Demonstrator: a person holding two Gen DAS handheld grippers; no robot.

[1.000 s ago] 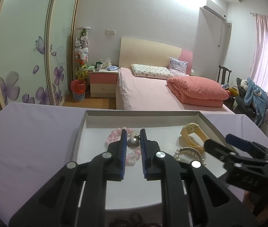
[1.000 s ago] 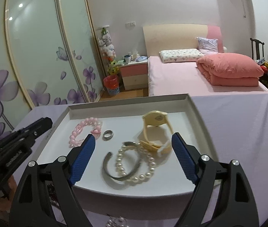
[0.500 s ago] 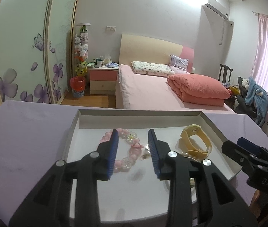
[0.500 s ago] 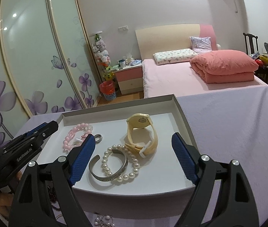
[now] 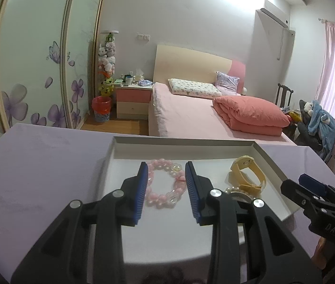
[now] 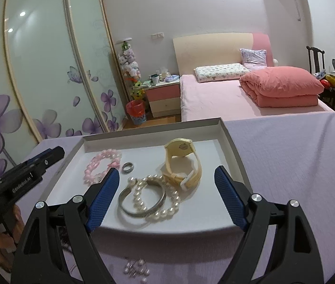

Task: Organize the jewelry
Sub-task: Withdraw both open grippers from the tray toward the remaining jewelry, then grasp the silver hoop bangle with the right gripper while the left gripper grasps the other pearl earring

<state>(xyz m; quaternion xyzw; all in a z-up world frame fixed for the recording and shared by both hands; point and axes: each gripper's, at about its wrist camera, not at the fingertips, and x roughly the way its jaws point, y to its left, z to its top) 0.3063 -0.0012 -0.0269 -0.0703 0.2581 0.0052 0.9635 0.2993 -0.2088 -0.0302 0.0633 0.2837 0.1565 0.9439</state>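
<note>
Two grippers hover over a shallow white tray (image 6: pixel 232 139) on a lilac-covered table (image 6: pixel 297 165). Left gripper (image 5: pixel 166 189) has its blue pads parted with nothing between them, raised above the tray's left half; the pink bead bracelet (image 5: pixel 163 184) shows through the gap but lies flat on the tray floor, not gripped. Right gripper (image 6: pixel 167 198) is spread wide, empty, over the tray's near edge.

Tray contents, right wrist view: pink bead bracelet (image 6: pixel 101 165) near the far left corner; small silver ring (image 6: pixel 128 167) just beside it to the right, apart from it; yellow watch (image 6: pixel 182 163) standing on its strap toward the far right; pearl bracelet (image 6: pixel 158 198) and silver bangle (image 6: pixel 141 201) overlapping each other near the front edge, pearls touching the watch strap.

Outside the tray, on the table by its near edge, a small cluster of loose pearl pieces (image 6: pixel 135 269), blurred. Some dark item sits left of that, partly hidden by the right gripper's arm; can't tell what.

Background: pink bed (image 6: pixel 238 94), nightstand (image 6: pixel 165 97), sliding wardrobe doors with purple flowers (image 6: pixel 49 71).
</note>
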